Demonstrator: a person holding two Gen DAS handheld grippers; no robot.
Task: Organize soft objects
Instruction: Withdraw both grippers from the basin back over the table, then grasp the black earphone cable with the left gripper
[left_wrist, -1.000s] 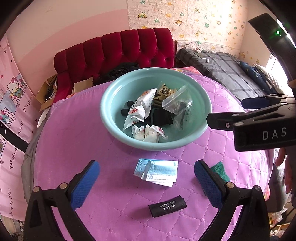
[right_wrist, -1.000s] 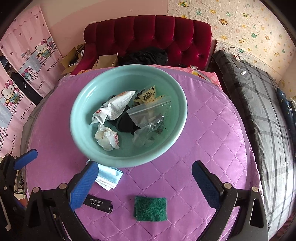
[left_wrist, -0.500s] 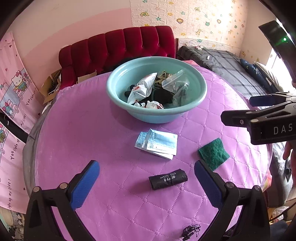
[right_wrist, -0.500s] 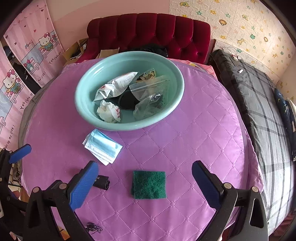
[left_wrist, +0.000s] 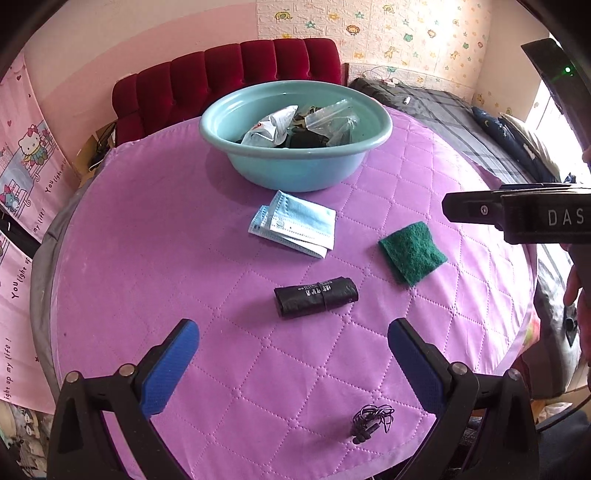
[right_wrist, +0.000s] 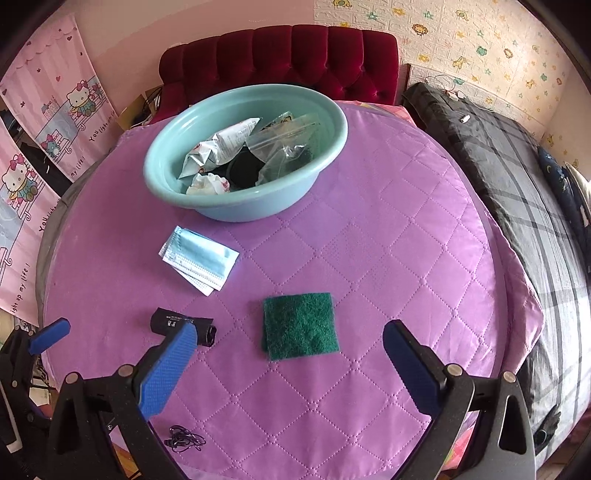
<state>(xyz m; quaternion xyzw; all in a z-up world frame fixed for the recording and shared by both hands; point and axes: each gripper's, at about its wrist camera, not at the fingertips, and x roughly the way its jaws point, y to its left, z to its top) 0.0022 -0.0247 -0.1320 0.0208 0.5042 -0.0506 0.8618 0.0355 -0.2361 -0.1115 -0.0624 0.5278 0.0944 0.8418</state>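
Purple quilted table cover (left_wrist: 155, 229): lying under everything, both grippers hovering above it.
Left gripper (left_wrist: 293, 345): jaws standing wide apart, holding nothing; black roll (left_wrist: 316, 296) lying just ahead, between the blue pads.
Right gripper (right_wrist: 288, 356): jaws spread wide, empty; green scouring pad (right_wrist: 300, 325) sitting just ahead, between them.
Face masks (left_wrist: 295, 228): resting farther ahead, just short of the basin.
Teal basin (left_wrist: 295, 166): sitting farthest ahead, holding packets and bags.
Tangled earphones (left_wrist: 371, 421): lying near the left gripper's right finger.

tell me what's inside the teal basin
The teal basin holds a white printed pouch, a clear zip bag, crumpled white packaging and something black. Whatever lies beneath them is covered.
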